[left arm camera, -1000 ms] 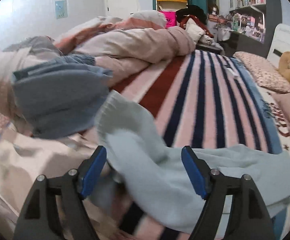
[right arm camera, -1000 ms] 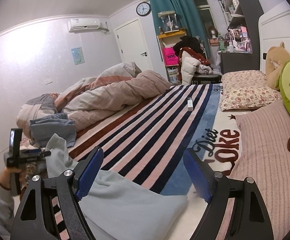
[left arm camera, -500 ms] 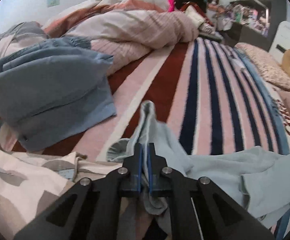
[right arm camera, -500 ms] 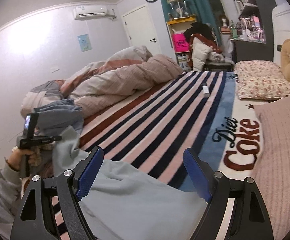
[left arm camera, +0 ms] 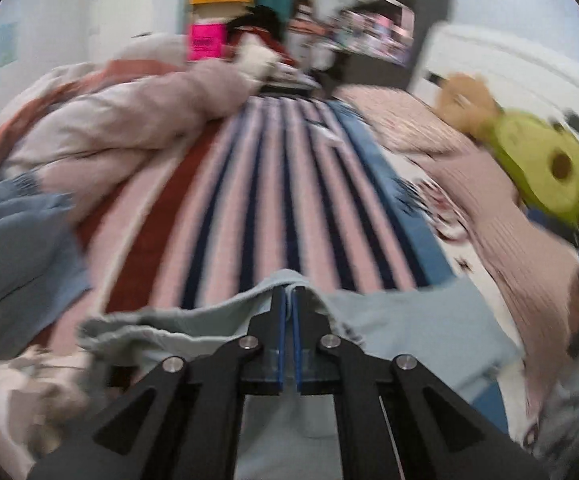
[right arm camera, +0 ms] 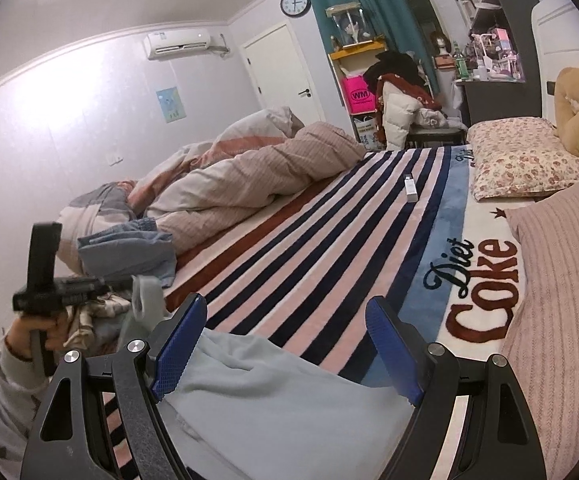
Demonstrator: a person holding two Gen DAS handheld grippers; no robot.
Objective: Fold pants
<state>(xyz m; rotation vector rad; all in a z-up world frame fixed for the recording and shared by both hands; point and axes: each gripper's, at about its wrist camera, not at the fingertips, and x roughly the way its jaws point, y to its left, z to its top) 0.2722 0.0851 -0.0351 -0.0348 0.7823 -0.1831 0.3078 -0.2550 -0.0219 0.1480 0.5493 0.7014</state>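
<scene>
The light blue pants lie across the near end of the striped blanket. My left gripper is shut on an edge of the pants and holds it lifted. In the right wrist view the left gripper shows at the left with the pale cloth hanging from it. My right gripper is open and empty, its blue pads above the pants, which spread flat below it.
A bunched pink quilt and folded blue denim lie along the bed's left side. Pillows, a green plush and a small white remote lie toward the right. The blanket shows a "Diet Coke" print.
My left gripper closed on the pants edge, then swung right with the cloth lifted. The right gripper stayed open and tilted slightly over the pants.
</scene>
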